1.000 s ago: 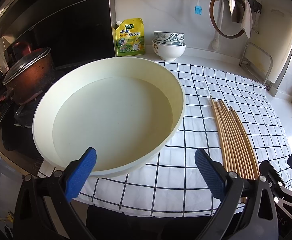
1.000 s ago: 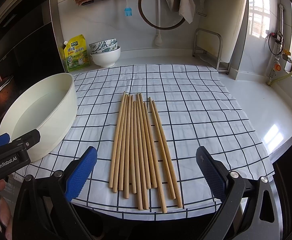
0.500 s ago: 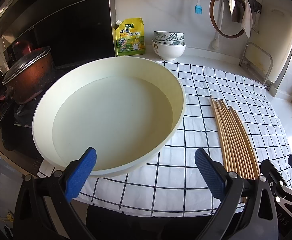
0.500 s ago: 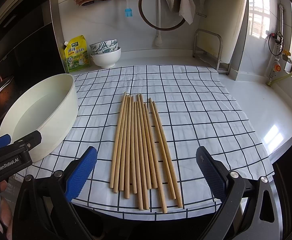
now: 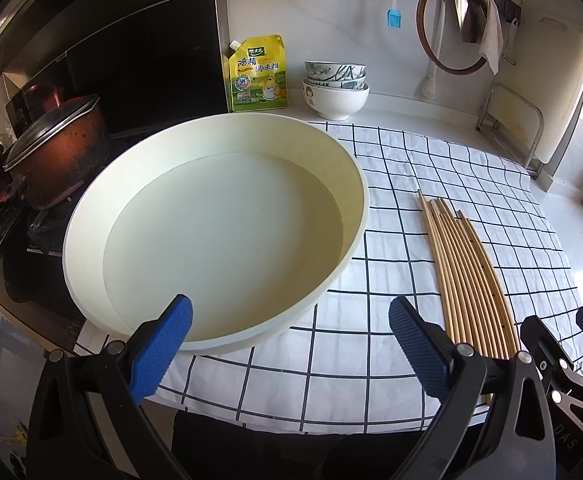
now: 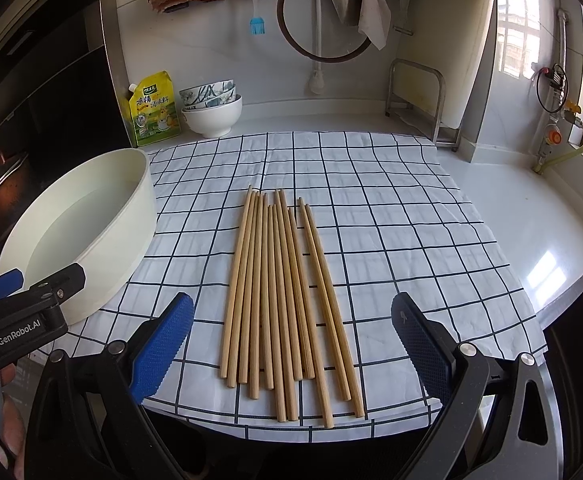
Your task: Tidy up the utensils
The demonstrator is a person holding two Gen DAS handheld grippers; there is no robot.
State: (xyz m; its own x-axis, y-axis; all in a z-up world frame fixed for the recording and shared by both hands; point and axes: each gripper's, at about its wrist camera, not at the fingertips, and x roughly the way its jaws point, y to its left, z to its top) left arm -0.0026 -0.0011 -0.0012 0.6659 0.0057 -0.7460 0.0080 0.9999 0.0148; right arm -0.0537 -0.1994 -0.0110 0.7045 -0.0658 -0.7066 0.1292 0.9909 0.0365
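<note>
Chopsticks lined up on the checked cloth, both grippers hanging wide apart with nothing in them

Going left to right: the left gripper (image 5: pixel 290 346), marked "GenRobot.AI" on its side, hovers at the near rim of the cream basin (image 5: pixel 355 216). The wooden chopsticks (image 6: pixel 287 300) lie side by side on the checked cloth (image 6: pixel 391 248) on the counter (image 6: pixel 531 216), right between the right gripper (image 6: pixel 291 346) fingers' line of sight. Back by the wall there's a yellow seasoning pouch (image 6: pixel 153 110) with Chinese text, too small for me to read, next to stacked bowls (image 6: pixel 211 110).

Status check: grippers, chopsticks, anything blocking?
Left gripper open, empty, at the basin. Right gripper open, empty, over the chopsticks. Chopsticks flat on checked cloth, untouched. Nothing blocking.
</note>
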